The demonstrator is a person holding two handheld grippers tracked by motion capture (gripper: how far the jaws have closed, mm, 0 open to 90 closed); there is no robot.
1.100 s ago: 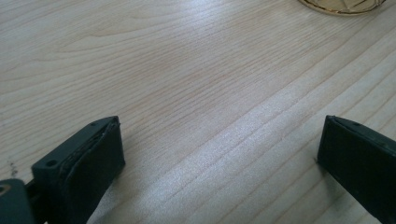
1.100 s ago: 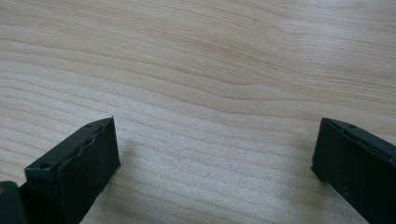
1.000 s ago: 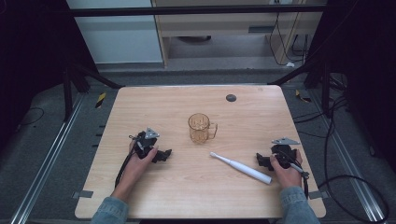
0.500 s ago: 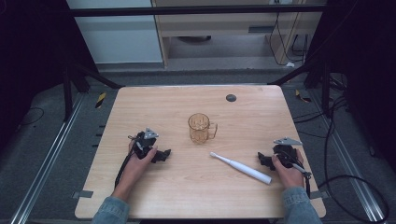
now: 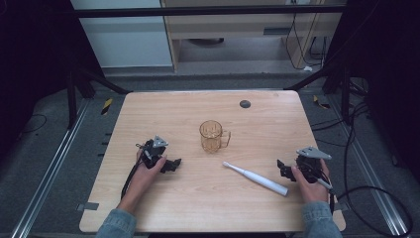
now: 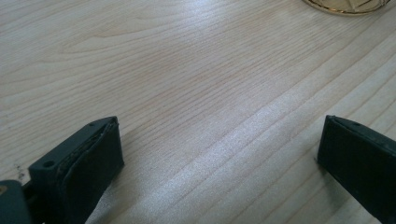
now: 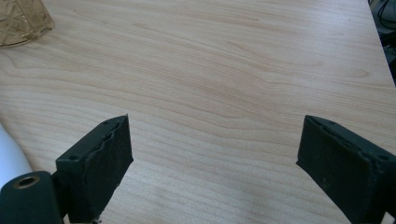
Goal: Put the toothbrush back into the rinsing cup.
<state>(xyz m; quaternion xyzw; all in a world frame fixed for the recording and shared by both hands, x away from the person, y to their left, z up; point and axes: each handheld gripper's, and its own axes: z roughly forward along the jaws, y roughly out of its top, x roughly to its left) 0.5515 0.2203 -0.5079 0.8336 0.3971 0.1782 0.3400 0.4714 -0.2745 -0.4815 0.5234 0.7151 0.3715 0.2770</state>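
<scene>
High view: wooden tabletop (image 5: 198,208), amber glass mug (image 5: 212,136) standing upright near the middle, handle pointing to my right. White electric toothbrush (image 5: 255,178) lies flat, diagonal, just in front of the mug and toward my right side, brush head end nearest the mug. My right claw (image 5: 283,169) sits just beside the toothbrush's thick end, not touching it, jaws pointing toward it. My left claw (image 5: 174,164) rests on the tabletop on the other side, well apart from the toothbrush, near the mug's left front. Small dark round spot (image 5: 244,103) on the tabletop behind the mug. Right gripper view: both black jaws wide apart, bare wood between them, released; they have just been closing a little, nothing between them. Toothbrush body (image 7: 11,161) shows as a white curve at the left edge, mug base (image 7: 21,21) top left corner. Left gripper view: jaws spread wide, released, only wood grain between; mug base (image 6: 348,5) at the top edge.
</scene>
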